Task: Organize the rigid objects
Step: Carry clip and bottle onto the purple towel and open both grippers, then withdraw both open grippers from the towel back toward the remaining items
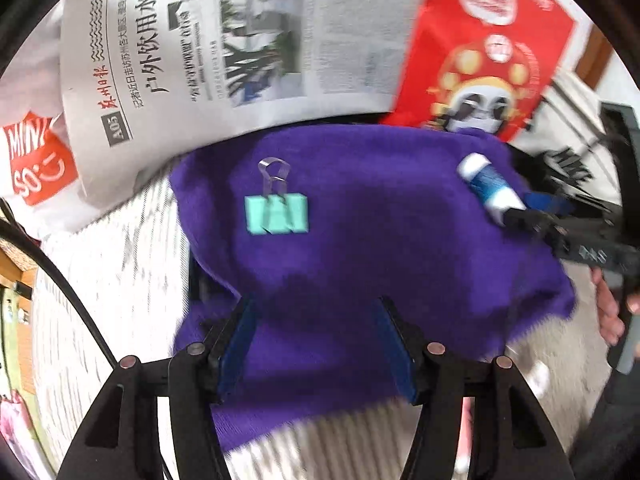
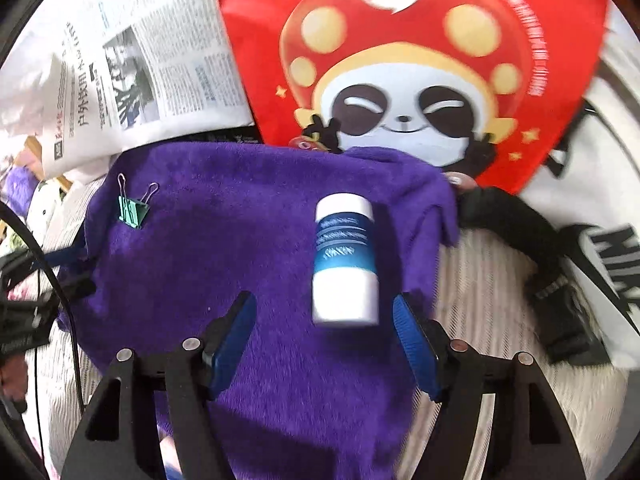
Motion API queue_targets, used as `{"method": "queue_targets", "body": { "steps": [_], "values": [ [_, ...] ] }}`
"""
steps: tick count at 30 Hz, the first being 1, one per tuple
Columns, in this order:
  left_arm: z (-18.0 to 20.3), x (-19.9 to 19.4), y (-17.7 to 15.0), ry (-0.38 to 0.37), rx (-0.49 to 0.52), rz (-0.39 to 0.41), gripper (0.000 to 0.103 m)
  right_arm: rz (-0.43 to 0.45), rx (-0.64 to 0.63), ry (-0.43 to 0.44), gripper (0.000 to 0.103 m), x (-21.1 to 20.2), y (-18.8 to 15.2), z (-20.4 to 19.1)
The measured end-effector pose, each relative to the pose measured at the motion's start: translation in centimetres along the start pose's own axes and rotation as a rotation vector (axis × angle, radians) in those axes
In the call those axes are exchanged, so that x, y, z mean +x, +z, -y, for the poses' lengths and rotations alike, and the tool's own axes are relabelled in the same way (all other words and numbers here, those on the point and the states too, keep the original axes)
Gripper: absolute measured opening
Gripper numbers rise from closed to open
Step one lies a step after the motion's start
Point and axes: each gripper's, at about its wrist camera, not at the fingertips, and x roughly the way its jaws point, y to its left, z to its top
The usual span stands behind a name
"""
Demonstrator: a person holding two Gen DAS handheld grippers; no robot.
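Purple towel [image 2: 256,264]: plush, matt cloth with a fuzzy nap. Binder clip [image 1: 277,213]: smooth green painted body with shiny metal wire handles. Bottle [image 2: 345,264]: smooth white plastic, glossy blue label. Newspaper [image 1: 224,40]: thin matt paper. Red bag [image 2: 400,60]: smooth printed surface.

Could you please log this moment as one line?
left gripper: open, empty | right gripper: open, empty | binder clip, bottle: on purple cloth

We seem to be in a home, over a soft ribbed cream bedcover [image 2: 492,280]. On it we see household clutter: a newspaper [image 1: 224,48], a red panda-print shopping bag [image 2: 408,60], a plush purple cloth [image 2: 248,240] and a white printed bag [image 2: 600,208].
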Motion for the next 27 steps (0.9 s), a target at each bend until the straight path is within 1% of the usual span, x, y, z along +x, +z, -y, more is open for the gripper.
{"method": "queue_targets", "body": {
  "steps": [1,2,6,7,8,9,11,13,15,20,22,23,27],
  "values": [
    [0.6,-0.5,-0.6,-0.016,0.003,0.0,0.058,0.013,0.01,-0.001,0.07,-1.2,-0.7,0.0],
    [1.0,-0.7,-1.0,-0.024,0.006,-0.007,0.058,0.019,0.016,-0.001,0.07,-1.8,-0.7,-0.1],
    [3.1,-1.4,-3.9,-0.005,0.039,-0.016,0.058,0.061,0.042,-0.01,0.07,-5.5,-3.2,-0.3],
    [3.3,-1.5,-4.0,0.001,0.041,-0.012,0.058,0.064,0.044,-0.014,0.07,-5.9,-3.1,-0.4],
    [3.3,-1.5,-4.3,-0.004,0.037,-0.017,0.058,0.07,0.044,-0.017,0.07,-6.8,-4.0,-0.6],
    [3.6,-1.6,-4.9,-0.022,0.023,-0.026,0.058,0.074,0.044,-0.022,0.07,-7.0,-4.2,-1.1],
    [3.0,-1.9,-5.5,-0.043,0.004,-0.022,0.058,0.08,0.047,-0.032,0.07,-7.9,-5.5,-1.7],
    [3.3,-2.0,-6.3,-0.065,-0.01,-0.026,0.058,0.083,0.05,-0.035,0.07,-8.3,-7.0,-2.5],
    [3.5,-1.8,-6.7,-0.074,-0.012,-0.035,0.058,0.078,0.064,-0.036,0.07,-8.8,-8.6,-2.6],
    [4.6,-1.4,-7.5,-0.042,0.016,-0.044,0.058,0.051,0.099,-0.043,0.07,-9.1,-11.1,-2.7],
    [4.5,-1.0,-7.8,-0.022,0.022,-0.051,0.058,0.041,0.106,-0.047,0.07,-9.4,-12.1,-2.5],
    [4.4,-0.9,-7.9,-0.018,0.021,-0.047,0.06,0.042,0.109,-0.052,0.07,-9.6,-12.6,-2.4],
    [3.6,-1.3,-8.2,-0.006,0.02,-0.043,0.06,0.037,0.126,-0.053,0.07,-10.2,-14.0,-2.1]
  ]
}}
